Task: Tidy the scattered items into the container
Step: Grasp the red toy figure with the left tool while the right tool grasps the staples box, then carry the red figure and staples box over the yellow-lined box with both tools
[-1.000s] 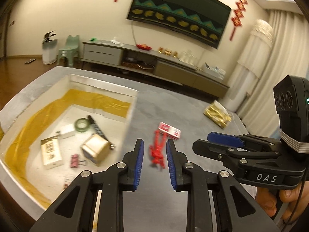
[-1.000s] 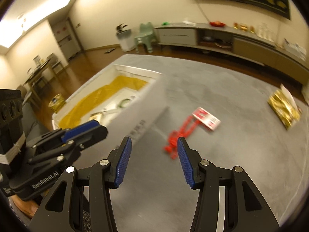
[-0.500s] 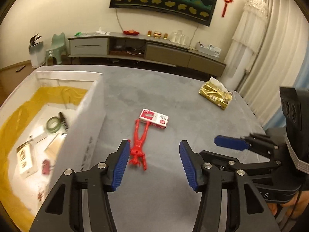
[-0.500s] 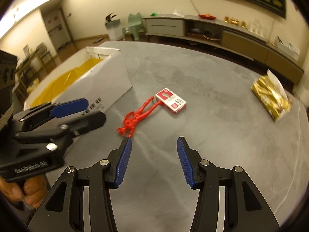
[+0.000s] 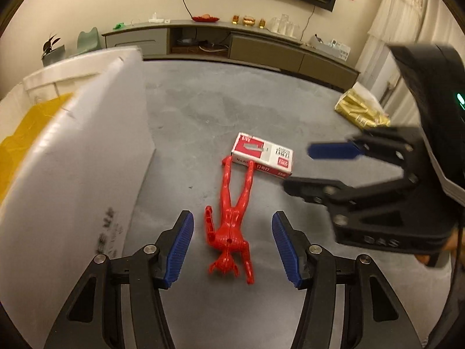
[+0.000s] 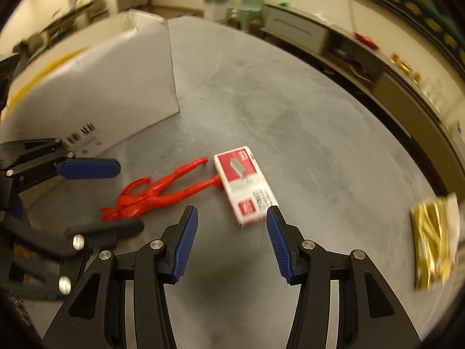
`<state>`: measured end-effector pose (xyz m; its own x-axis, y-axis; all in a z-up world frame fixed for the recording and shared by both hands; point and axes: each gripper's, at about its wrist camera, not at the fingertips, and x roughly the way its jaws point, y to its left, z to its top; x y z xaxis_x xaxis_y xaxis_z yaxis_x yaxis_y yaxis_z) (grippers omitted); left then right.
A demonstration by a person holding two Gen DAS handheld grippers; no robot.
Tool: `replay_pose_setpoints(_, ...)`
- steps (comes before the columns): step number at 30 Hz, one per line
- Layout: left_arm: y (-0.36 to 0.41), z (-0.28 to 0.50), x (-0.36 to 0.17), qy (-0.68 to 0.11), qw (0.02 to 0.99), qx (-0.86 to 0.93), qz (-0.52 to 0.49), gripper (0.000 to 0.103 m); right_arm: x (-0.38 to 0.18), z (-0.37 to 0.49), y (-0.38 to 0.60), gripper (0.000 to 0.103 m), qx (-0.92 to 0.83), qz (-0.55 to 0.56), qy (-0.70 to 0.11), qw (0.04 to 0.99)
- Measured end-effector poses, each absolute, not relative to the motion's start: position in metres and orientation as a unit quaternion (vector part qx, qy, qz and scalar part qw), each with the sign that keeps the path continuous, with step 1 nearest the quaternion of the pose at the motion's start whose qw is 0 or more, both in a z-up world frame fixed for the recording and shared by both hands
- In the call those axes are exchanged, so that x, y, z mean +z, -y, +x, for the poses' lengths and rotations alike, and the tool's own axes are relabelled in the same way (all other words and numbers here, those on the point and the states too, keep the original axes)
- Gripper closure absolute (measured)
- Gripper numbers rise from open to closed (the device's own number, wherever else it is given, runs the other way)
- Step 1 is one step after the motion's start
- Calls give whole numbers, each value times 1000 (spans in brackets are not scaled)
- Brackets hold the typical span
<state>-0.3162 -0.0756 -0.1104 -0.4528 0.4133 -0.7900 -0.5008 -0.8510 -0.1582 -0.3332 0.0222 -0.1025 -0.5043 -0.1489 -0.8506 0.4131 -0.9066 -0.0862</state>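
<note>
The left gripper (image 5: 231,247) hangs low over the grey worktop (image 5: 203,110) with its jaws wide, straddling the upper body of the red toy figure (image 5: 232,218), which lies flat with its feet against the red-and-white staple box (image 5: 263,157). The right gripper (image 6: 229,241) is just as wide open, holding nothing, lined up on the near end of that same box.

The two are crowded close together, so I'd worry about them knocking into each other as they close. The figure is thin and lies flush on the worktop; the pads may skid over it or pinch only an arm. Since its feet touch the box, lifting either one could drag the other askew.

The white container (image 5: 87,151) stands just to the left of the figure, its tall side wall facing us. From here only a strip of yellow lining shows inside; its contents are hidden. A gold packet (image 5: 360,110) lies well apart, towards the far edge.
</note>
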Motion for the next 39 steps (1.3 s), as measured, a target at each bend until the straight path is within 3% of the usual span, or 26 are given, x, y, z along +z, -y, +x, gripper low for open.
replay_pose_setpoints(13, 61, -344, -131, -39, 252, 857, -449, 42, -129, -384, -26, 47, -840, 466, -180, 211)
replay_pose_setpoints(14, 61, -345, -131, -38, 253, 857, -448, 46, -129, -386, -27, 47, -841, 465, -179, 211)
replay_pose_setpoints(15, 60, -344, -131, -45, 251, 858, -446, 64, -130, -389, -29, 47, -841, 466, -177, 211)
replay_pose_setpoints(16, 59, -343, -131, -55, 249, 859, -444, 75, -130, -391, -30, 47, -841, 468, -173, 212)
replay_pose_setpoints(18, 58, -342, -131, -58, 252, 858, -443, 75, -131, -395, -33, 51, -840, 471, -162, 213)
replay_pose_setpoints(20, 58, -342, -130, -60, 252, 858, -443, 75, -131, -395, -31, 63, -842, 471, -153, 213)
replay_pose_setpoints(39, 70, -322, -90, -38, 267, 865, -424, 75, -106, -332, -50, 64, -871, 463, -19, 162)
